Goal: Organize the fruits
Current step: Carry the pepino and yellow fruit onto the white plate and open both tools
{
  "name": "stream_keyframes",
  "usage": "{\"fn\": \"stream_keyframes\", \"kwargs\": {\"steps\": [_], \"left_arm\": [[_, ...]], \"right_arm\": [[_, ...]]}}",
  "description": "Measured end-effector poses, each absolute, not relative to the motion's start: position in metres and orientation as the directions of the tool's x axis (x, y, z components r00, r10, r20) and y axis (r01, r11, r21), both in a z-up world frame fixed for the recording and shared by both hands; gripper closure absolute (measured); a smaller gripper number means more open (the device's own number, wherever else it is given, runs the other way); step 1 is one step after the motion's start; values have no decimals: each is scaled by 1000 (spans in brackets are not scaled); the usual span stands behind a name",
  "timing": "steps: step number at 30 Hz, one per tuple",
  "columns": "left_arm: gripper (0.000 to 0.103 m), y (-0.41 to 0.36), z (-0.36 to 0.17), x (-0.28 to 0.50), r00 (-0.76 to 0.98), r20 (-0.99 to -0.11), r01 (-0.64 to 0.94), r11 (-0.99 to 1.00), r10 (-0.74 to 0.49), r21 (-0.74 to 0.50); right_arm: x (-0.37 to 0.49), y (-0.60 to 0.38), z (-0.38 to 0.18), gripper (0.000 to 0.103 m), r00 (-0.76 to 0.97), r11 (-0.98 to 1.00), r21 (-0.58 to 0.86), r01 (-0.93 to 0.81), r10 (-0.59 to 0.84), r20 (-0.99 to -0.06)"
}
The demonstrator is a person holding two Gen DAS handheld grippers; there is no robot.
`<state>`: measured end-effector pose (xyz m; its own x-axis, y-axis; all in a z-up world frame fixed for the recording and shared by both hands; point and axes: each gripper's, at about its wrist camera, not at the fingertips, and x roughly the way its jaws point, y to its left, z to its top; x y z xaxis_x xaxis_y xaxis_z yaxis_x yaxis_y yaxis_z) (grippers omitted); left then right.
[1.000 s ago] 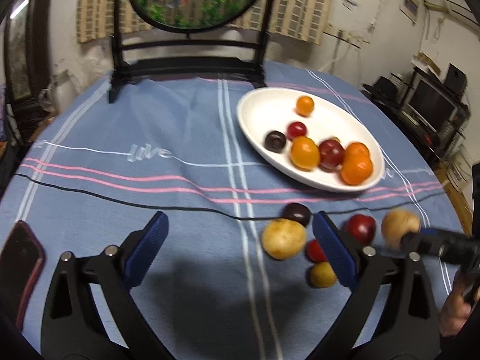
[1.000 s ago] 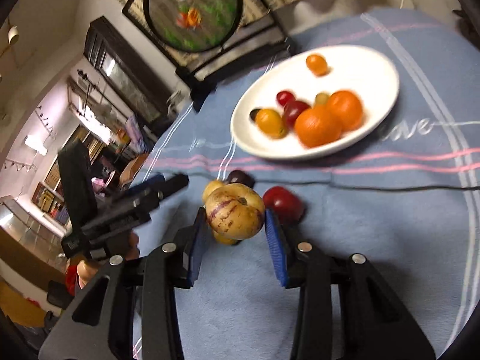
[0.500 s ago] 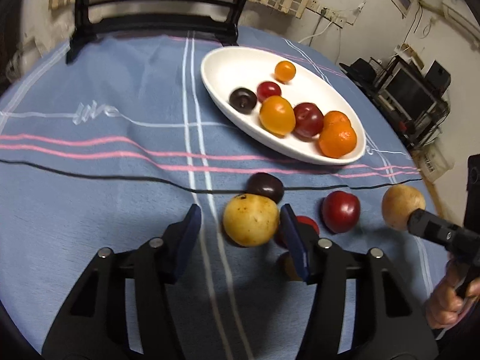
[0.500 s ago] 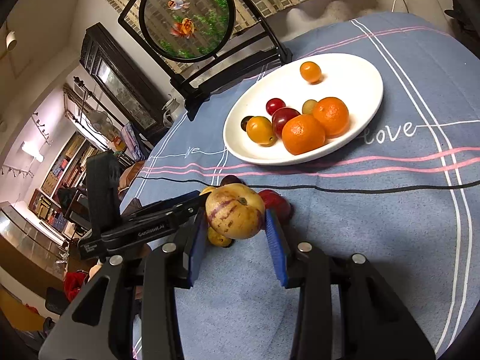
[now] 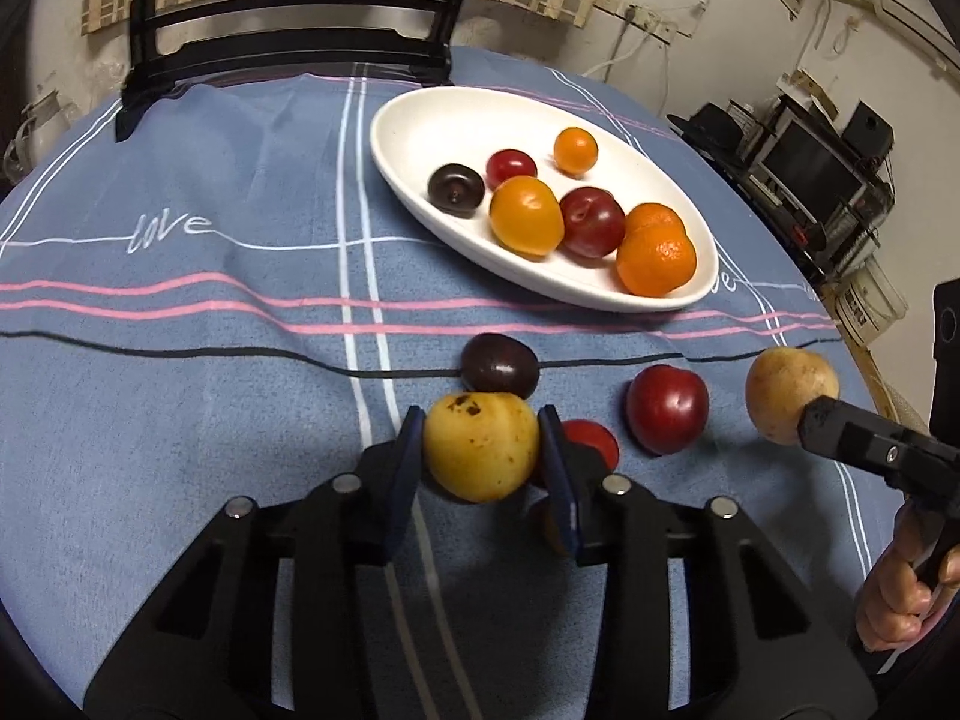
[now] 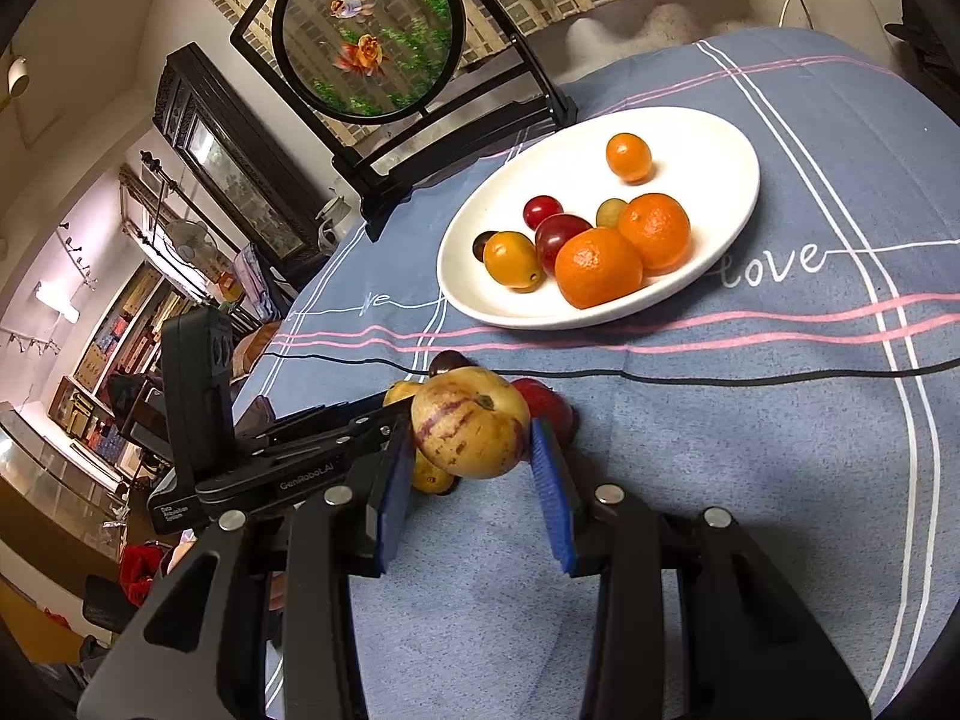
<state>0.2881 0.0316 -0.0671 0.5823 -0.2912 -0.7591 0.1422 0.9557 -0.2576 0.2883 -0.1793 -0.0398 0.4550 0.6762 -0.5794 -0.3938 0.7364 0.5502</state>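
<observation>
Change since a second ago: left gripper (image 5: 480, 450) has come down over the loose fruit, and its jaws, wide apart then, have just been closing onto the yellow fruit (image 5: 480, 445), which now sits between the blue pads; right gripper (image 6: 471, 450) has stayed where it was with the same hold.
Tablecloth (image 5: 180, 360): blue, with pink, white and black stripes and the word "love"; it covers the whole table.
Plate (image 5: 420, 120): white and oval, on the cloth beyond the loose fruit; it carries two oranges (image 5: 657, 258), an orange-yellow fruit (image 5: 526, 223), a red plum (image 5: 592, 222), a dark plum (image 5: 456, 189), a small red fruit (image 5: 510, 165) and a small orange fruit (image 5: 575, 149).
Left gripper: narrowed on the yellow fruit, both pads against its sides; whether the fruit is off the cloth cannot be told.
Right gripper: clamped on a yellow fruit with purple streaks (image 6: 471, 429), held above the cloth, well to the right of the other loose fruit in the left wrist view.
Loose fruit on the cloth: a dark plum (image 5: 499, 366) just behind the yellow fruit, a red plum (image 5: 667, 408) to the right, and a small red fruit (image 5: 591, 441) partly hidden behind the left gripper's right finger.
Hand (image 5: 900, 600): grips the right gripper's handle at the picture's right edge.
</observation>
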Motion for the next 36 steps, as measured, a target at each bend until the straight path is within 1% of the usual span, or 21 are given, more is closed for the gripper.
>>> {"fn": "stream_keyframes", "kwargs": {"steps": [3,7,10,13,16,20,22,27,30,31,32,33,36], "left_arm": [[64,33,-53,279,638,-723,137,963,-265,-231],[64,30,-28,274,701,-664,152,964,-260,-217],[64,23,-10,291,721,-645,164,967,-254,-197],[64,10,1,321,739,-632,161,972,-234,-172],[64,2,-4,361,720,-656,129,973,-225,-191],[64,-7,-16,395,706,-690,97,987,-159,-128],[64,-7,-20,408,696,-703,81,989,-146,-126],[64,-10,-29,425,678,-726,57,993,-113,-102],[63,-12,-32,430,674,-734,39,996,-86,-81],[58,-11,-33,430,670,-738,26,996,-82,-87],[40,-10,-32,429,669,-739,17,996,-79,-92],[34,-9,-30,425,676,-733,8,996,-74,-93],[28,-6,-13,403,713,-698,15,997,-61,-72]], "right_arm": [[285,-179,-34,64,488,749,518,-414,662,-568],[293,-184,-23,64,616,824,407,-394,566,-548],[314,-193,-18,64,687,850,402,-342,518,-510],[340,-194,-17,64,738,879,361,-311,463,-491],[367,-198,-23,64,771,900,346,-264,412,-486],[398,-209,-35,64,751,890,399,-222,417,-512],[409,-209,-39,64,741,892,395,-220,416,-527],[425,-198,-52,64,707,903,362,-232,413,-574],[426,-196,-56,62,690,900,366,-238,422,-589],[427,-194,-57,55,679,901,361,-239,421,-601],[427,-191,-57,51,671,903,357,-240,420,-611],[426,-191,-56,39,668,904,355,-238,418,-616],[416,-193,-43,38,682,894,359,-267,439,-586]]}}
